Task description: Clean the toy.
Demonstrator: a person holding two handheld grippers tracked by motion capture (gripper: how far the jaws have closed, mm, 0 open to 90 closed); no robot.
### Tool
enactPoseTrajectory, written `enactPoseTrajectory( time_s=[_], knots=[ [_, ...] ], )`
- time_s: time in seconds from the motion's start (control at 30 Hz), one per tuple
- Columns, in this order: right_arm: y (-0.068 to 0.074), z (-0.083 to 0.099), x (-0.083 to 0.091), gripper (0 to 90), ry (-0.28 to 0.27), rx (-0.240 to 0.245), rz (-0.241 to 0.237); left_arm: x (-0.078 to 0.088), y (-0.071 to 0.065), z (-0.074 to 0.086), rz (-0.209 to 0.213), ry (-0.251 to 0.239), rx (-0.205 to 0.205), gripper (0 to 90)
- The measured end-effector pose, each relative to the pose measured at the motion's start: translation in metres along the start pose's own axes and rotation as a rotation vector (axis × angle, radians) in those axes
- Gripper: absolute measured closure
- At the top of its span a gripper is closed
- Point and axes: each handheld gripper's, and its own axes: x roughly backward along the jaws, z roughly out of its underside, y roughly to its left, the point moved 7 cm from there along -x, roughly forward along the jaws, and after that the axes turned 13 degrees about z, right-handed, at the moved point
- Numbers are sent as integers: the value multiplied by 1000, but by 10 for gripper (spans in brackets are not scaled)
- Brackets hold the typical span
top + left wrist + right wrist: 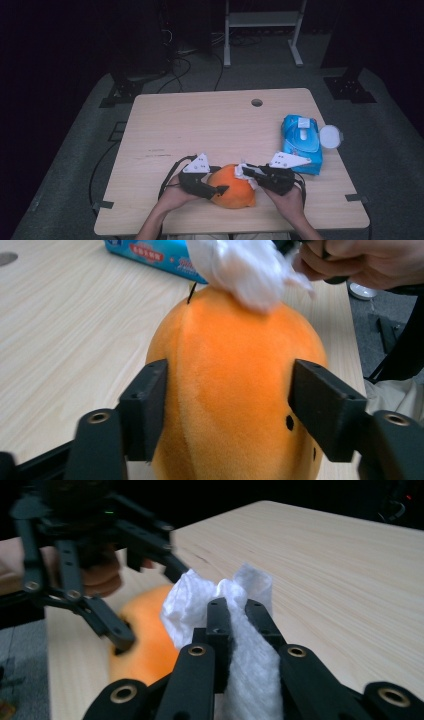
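An orange, velvety round toy (pixel 235 194) rests on the wooden table (pixel 200 125) near its front edge. My left gripper (pixel 220 190) is shut on it, one jaw pressing each flank of the toy (pixel 230 370). A crumpled white wipe (pixel 245 174) is clamped in my right gripper (pixel 248 172), which comes in from the right. The wipe (pixel 245 267) touches the top of the toy. In the right gripper view the wipe (pixel 250 645) bulges around the closed jaws of the right gripper (pixel 237 615), with the toy (pixel 147 645) and the left gripper (pixel 117 632) beyond.
A blue pack of wet wipes (pixel 301 144) lies at the right of the table, beside a round white lid (pixel 330 136) at the edge. A cable hole (pixel 257 102) sits near the far edge. A metal frame (pixel 262 30) stands on the floor behind.
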Motion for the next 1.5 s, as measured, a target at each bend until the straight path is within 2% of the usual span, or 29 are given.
enactPoseTrajectory(
  time_s=[0.07, 0.13, 0.23, 0.3, 0.37, 0.5, 0.57, 0.63, 0.73, 0.87, 0.97, 1.03, 1.07, 1.1, 1.13, 1.17, 1.2, 1.23, 1.27, 1.3, 1.33, 1.4, 1.43, 1.5],
  knots=[
    [-11, 4, 1, 819, 6, -21, 25, 1, 1, 1, 2, 1, 6, 356],
    [-14, 6, 4, 819, 11, -16, 45, 1, 1, 1, 1, 8, 1, 359],
    [-3, 1, 7, 819, -9, -13, 17, 1, 2, 3, -2, 12, 0, 372],
    [8, -2, 7, 818, -12, 30, -1, 3, 4, 5, 2, 12, 9, 374],
    [10, -3, 6, 819, -7, 63, 10, 5, 5, 6, 4, 4, 21, 375],
    [-13, 4, 6, 817, 15, -3, 52, 5, 7, 6, 0, -2, 32, 375],
    [-16, 5, 9, 817, 17, -12, 54, 5, 8, 7, -1, -3, 33, 375],
    [-9, 2, 10, 817, 1, -8, 30, 5, 8, 8, -4, -3, 37, 375],
    [4, 1, 7, 818, -1, 27, -2, 7, 10, 10, -10, -4, 49, 375],
    [-2, 6, 5, 818, 29, 10, 8, 8, 14, 11, -13, -16, 80, 368],
    [13, 4, 8, 817, 13, 49, -31, 8, 15, 11, -15, -20, 89, 364],
    [18, 3, 6, 816, 10, 79, -30, 8, 15, 10, -15, -26, 91, 341],
    [17, 3, 4, 816, 14, 74, -27, 9, 14, 8, -14, -35, 86, 291],
    [13, 4, 3, 816, 17, 53, -24, 10, 10, 3, -13, -60, 41, 241],
    [6, 6, 1, 816, 22, 26, -9, 11, 6, 0, -15, -62, 1, 179],
    [1, 8, -1, 816, 26, 19, 14, 11, 2, -4, -25, -61, -42, 153],
    [-4, 10, -2, 816, 31, 7, 26, 9, -1, -6, -35, -50, -65, 153],
    [-7, 11, -2, 817, 27, -17, 16, 7, -2, -5, -47, -25, -76, 177],
    [-7, 11, -2, 817, 24, -40, 1, 4, -1, -3, -70, 4, -90, 244],
    [-7, 11, -2, 817, 21, -42, -5, 3, 1, 1, -78, 26, -103, 285],
    [-5, 11, -2, 817, 20, -31, -8, 3, 3, 4, -75, 29, -91, 326],
    [1, 9, 0, 817, 11, 0, -25, 8, 10, 6, -82, 13, -24, 371],
    [6, 8, 2, 817, 11, 13, -40, 10, 12, 7, -84, 5, -6, 379],
    [8, 8, 1, 816, 10, 33, -34, 12, 15, 9, -84, -6, 21, 383]
  ],
)
